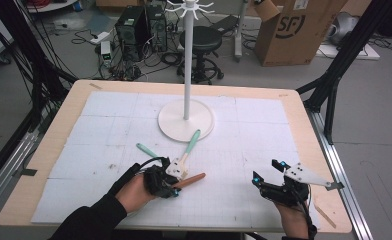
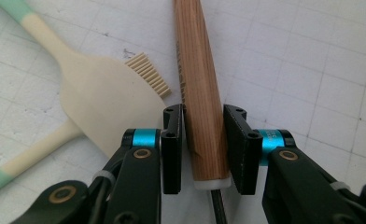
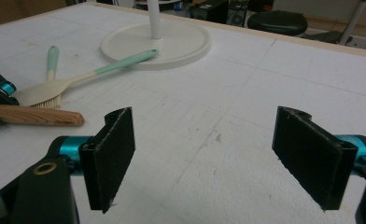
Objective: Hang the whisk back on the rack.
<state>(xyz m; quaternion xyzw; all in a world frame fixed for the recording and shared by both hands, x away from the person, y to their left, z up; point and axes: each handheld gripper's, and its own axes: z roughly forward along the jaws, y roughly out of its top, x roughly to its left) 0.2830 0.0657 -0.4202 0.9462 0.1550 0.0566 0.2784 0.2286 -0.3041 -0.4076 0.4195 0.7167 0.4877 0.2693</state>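
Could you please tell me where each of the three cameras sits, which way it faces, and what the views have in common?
High view: above the person's side, looking forward and down on the table; both forearms, left gripper and right gripper show.
Left gripper view: rides on the left gripper, looking down along its jaws at the wooden handle between them and the brush.
Right gripper view: rides on the right gripper, looking low across the table toward the white stand; its jaws stand wide apart.
Shared: all three show the wooden handle and brush.

Wooden handle (image 2: 200,93) cut by top edge; pad contact unclear; spatula (image 2: 97,105) handle cropped.
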